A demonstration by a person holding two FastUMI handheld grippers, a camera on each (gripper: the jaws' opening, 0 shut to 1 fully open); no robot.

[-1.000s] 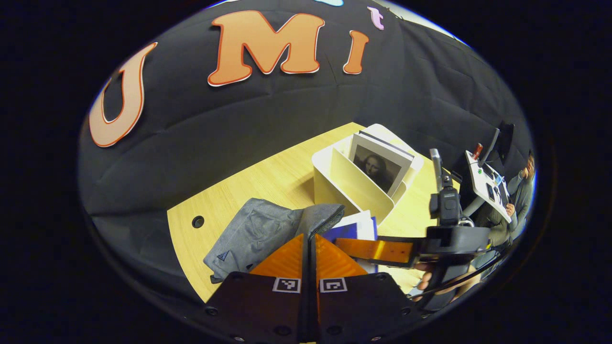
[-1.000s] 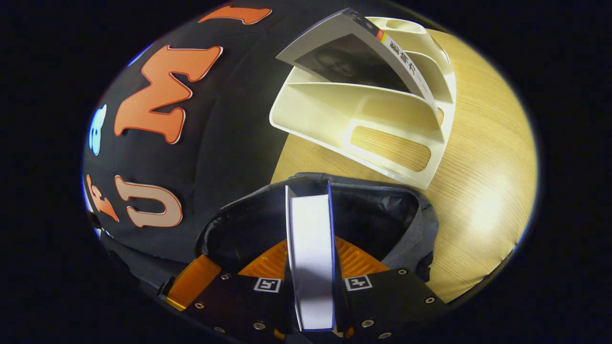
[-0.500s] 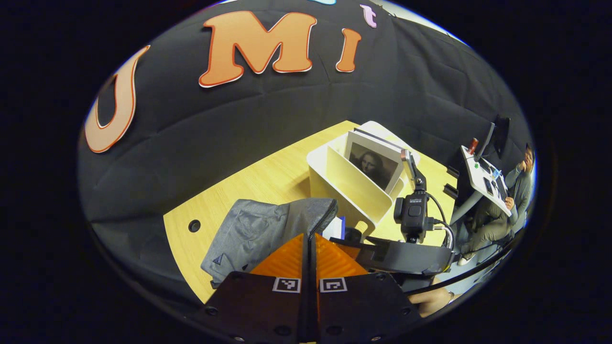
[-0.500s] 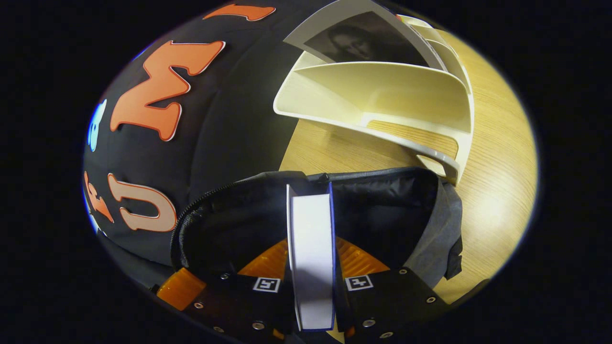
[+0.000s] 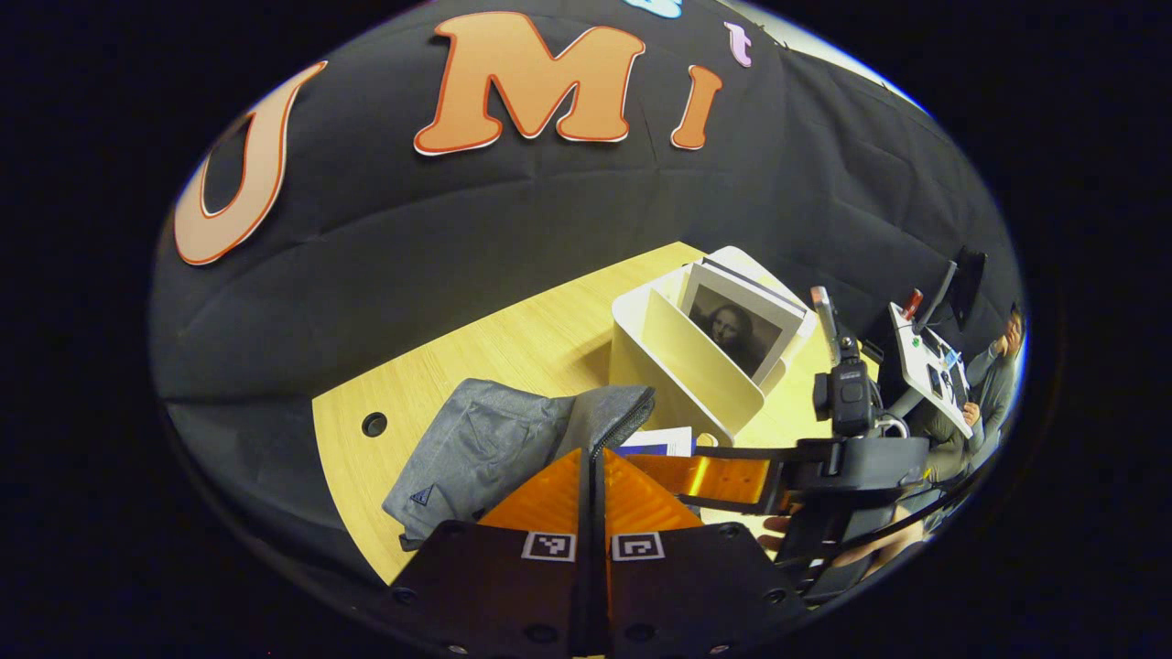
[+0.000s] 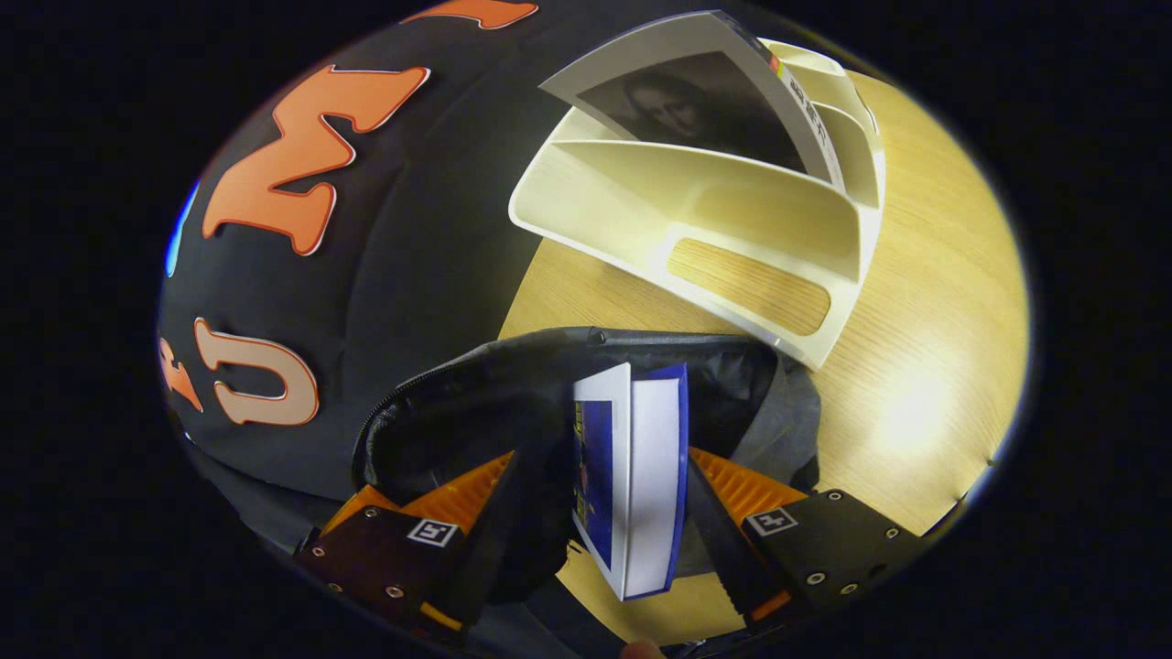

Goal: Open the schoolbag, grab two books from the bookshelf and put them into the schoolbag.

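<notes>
The right gripper (image 6: 632, 494), jaws wide, flanks a blue book (image 6: 641, 476) in the open schoolbag (image 6: 476, 403); the left gripper (image 5: 593, 476) pinches the schoolbag's rim.

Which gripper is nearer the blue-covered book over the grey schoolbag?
Right. The right gripper straddles the blue-covered book, fingers spread open either side. The left gripper is shut on the grey schoolbag's zip edge, beside it.

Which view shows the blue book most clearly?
The right gripper view: the blue book stands close between the open fingers, over the schoolbag. The left gripper view shows just its corner behind the bag.
</notes>
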